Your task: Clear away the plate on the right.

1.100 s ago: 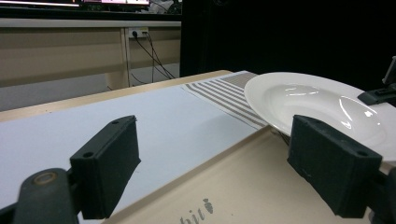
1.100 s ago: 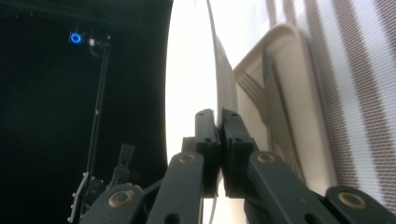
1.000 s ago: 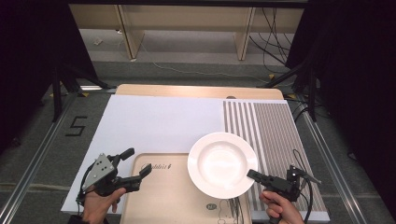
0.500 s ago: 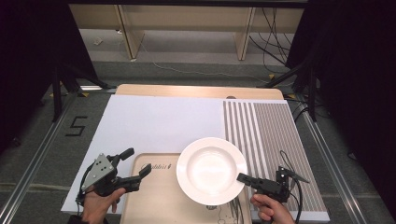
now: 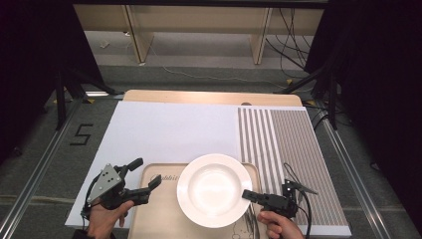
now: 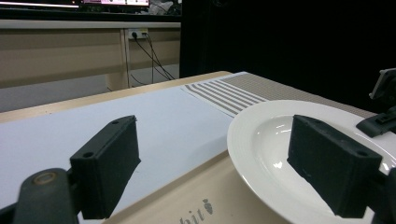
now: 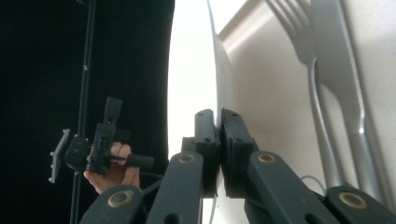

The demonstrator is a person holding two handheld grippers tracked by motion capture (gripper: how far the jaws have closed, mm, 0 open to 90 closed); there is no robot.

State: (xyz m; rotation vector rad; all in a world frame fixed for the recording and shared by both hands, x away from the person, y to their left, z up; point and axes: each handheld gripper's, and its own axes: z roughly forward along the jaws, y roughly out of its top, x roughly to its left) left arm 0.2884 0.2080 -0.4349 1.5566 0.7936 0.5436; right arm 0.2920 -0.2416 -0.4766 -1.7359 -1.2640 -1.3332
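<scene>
A white plate (image 5: 214, 189) sits over a beige tray (image 5: 155, 219) near the table's front edge. My right gripper (image 5: 246, 194) is shut on the plate's right rim; in the right gripper view the jaws pinch that thin rim (image 7: 218, 116). My left gripper (image 5: 146, 172) stands open just left of the plate, over the tray's left part. In the left gripper view the plate (image 6: 275, 140) lies beside the right jaw, and nothing is between the open jaws of the left gripper (image 6: 219, 158).
A fork (image 7: 299, 42) and a knife (image 7: 338, 60) lie on the tray beside the plate. A white sheet (image 5: 169, 129) covers the table's left and middle, and a striped mat (image 5: 291, 149) covers the right. Dark floor, cables and stands surround the table.
The right gripper has carried the plate to the left and nearer, from the striped mat's edge onto the tray. The left gripper has hardly moved.
</scene>
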